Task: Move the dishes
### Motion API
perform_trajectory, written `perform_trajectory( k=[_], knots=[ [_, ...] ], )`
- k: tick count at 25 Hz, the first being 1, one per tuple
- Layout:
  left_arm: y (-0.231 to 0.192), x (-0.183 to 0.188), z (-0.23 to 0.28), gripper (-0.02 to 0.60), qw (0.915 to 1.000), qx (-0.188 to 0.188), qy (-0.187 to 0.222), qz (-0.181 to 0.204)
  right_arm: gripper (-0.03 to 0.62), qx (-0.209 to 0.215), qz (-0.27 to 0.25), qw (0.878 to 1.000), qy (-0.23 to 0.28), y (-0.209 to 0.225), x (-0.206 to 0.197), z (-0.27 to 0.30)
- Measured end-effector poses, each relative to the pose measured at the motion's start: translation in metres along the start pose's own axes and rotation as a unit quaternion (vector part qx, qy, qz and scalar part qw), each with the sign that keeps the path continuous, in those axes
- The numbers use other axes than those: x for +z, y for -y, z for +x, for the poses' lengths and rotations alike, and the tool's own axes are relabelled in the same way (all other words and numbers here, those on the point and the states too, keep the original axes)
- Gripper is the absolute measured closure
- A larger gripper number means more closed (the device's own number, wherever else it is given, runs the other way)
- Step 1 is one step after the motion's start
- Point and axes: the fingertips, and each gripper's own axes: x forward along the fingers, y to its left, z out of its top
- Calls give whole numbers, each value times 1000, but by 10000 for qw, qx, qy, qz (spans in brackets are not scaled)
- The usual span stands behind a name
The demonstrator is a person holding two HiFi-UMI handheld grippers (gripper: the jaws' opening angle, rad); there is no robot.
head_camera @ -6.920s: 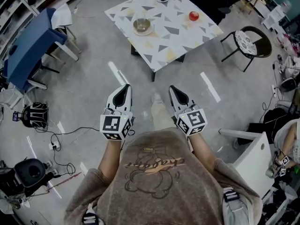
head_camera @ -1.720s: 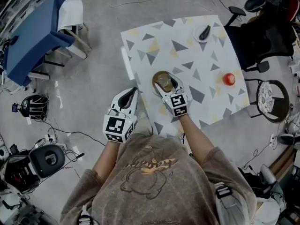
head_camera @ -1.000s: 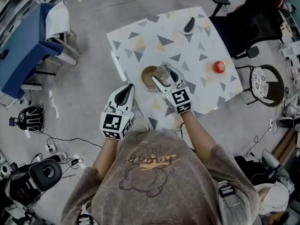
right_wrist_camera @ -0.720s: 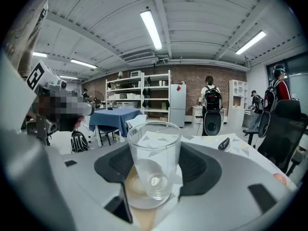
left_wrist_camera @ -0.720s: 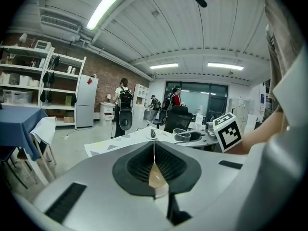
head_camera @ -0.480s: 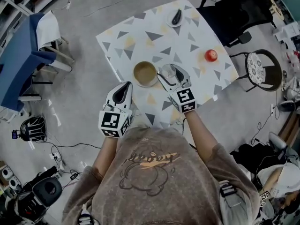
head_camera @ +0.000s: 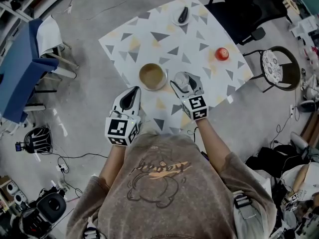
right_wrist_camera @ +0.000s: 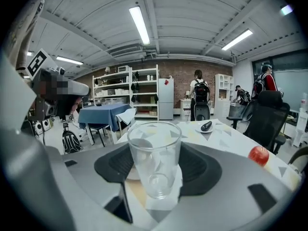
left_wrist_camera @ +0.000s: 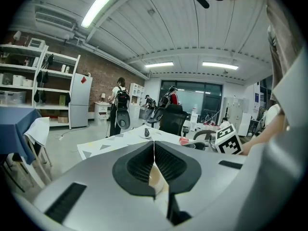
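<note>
- Since a second ago, the glass (right_wrist_camera: 154, 154) has travelled with my right gripper (head_camera: 183, 81) from just beside the bowl (head_camera: 152, 76) to a spot apart from it, on its right, towards the near side of the table (head_camera: 164, 38).
- Right jaws clamp the glass's sides. My left gripper (head_camera: 131, 94), pressed together on nothing, hangs just off the table's near left edge.
- I should keep the glass upright, lower it until its base sits flat, then let go without nudging it.
- It looks clear, empty and thin-walled, probably slippery.
</note>
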Motion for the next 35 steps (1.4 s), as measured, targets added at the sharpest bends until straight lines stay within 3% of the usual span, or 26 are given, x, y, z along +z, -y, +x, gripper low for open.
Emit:
perform_trajectory(
  k=[16, 35],
  knots=[
    [0, -10, -8, 561, 9998, 145, -151, 33, 310, 135, 180, 9996, -184, -14, -52, 10],
    [7, -10, -9, 561, 9997, 163, -157, 55, 309, 211, 149, 9996, -70, -17, -49, 7]
  ],
)
